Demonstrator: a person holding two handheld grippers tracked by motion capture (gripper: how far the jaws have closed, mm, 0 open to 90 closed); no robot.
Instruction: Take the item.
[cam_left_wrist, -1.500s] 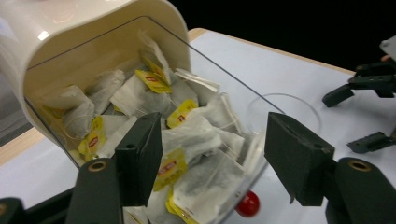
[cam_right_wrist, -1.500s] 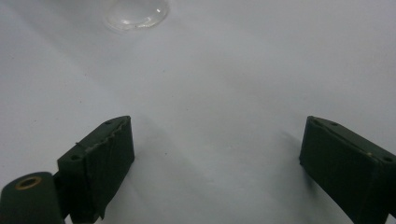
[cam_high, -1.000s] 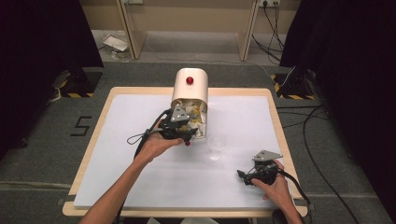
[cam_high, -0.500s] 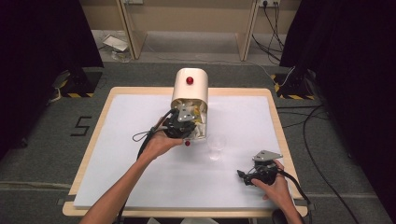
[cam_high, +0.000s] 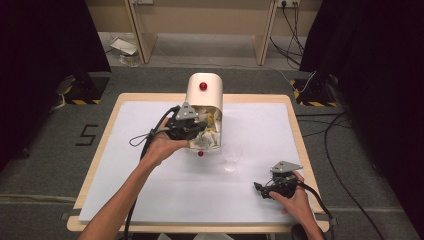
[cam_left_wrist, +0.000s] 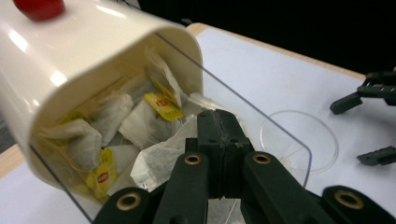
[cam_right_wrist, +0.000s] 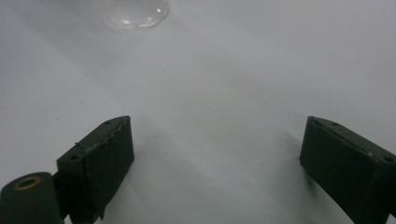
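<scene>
Reaching into the cream box (cam_left_wrist: 93, 51) of tea bags (cam_left_wrist: 159, 156), the left tool (cam_left_wrist: 219, 135) is pressed shut, apparently pinching one, while the right tool (cam_right_wrist: 215, 163) rests wide open and empty on the worktop (cam_high: 150, 200).

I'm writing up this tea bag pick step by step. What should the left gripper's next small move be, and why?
Probably draw the left gripper back out of the cream container. Its jaws look shut on a tea bag at the open mouth, and the clear glass cup stands beside it, with the right gripper open and apart.
</scene>
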